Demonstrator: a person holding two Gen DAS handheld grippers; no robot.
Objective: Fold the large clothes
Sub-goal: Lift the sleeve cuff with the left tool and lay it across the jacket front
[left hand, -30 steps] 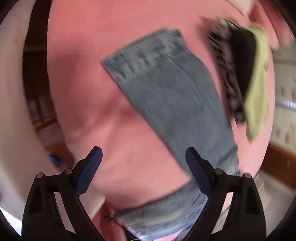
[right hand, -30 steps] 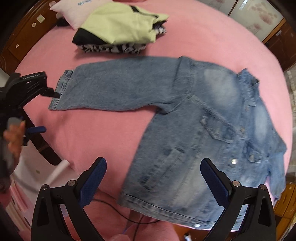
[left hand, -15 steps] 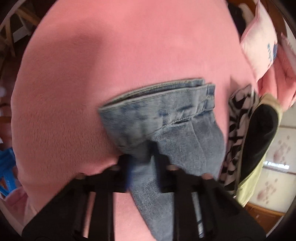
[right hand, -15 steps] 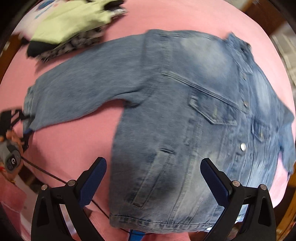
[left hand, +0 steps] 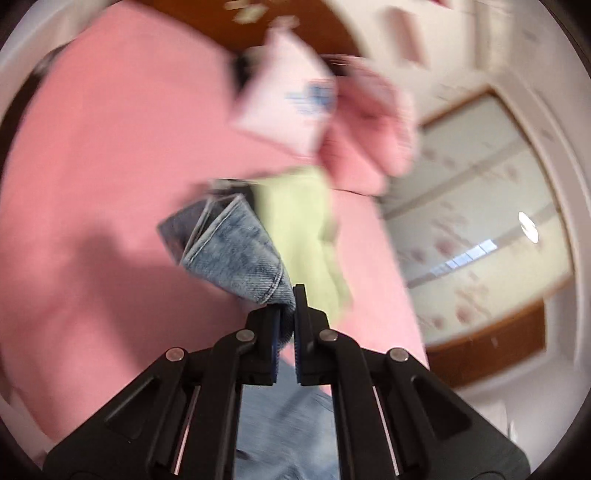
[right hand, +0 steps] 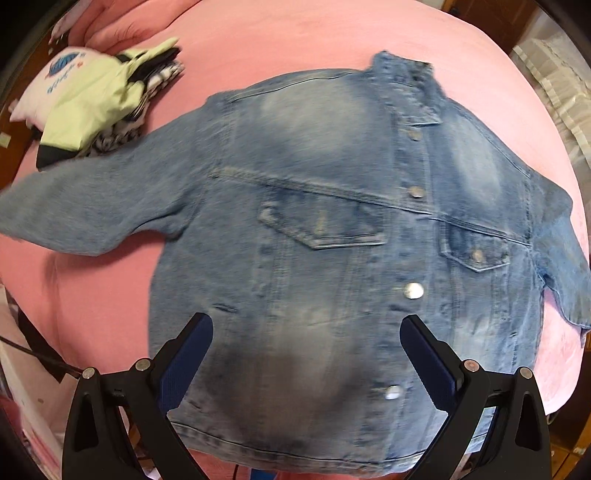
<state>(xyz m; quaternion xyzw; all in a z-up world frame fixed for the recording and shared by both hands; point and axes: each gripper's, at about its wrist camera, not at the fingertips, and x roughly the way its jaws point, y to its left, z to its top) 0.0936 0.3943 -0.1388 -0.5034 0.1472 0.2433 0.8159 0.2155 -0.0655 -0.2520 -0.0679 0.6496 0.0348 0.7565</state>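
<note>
The denim jacket lies spread flat on the pink bed. The left claw is clamped on its sleeve cuff. The right claw hangs above the hem, jaws apart and empty. Folded clothes rest at ten o'clock from the jacket.

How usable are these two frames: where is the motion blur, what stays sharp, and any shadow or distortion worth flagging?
Left wrist view: background heavily smeared, the pillow and yellow-green garment streaked; the left gripper and pinched denim cuff stay fairly sharp.
Right wrist view: mild blur, worst on the sleeve; the right gripper crisp, a dark shadow on the denim jacket hem; fisheye bulges the pink bed.
</note>
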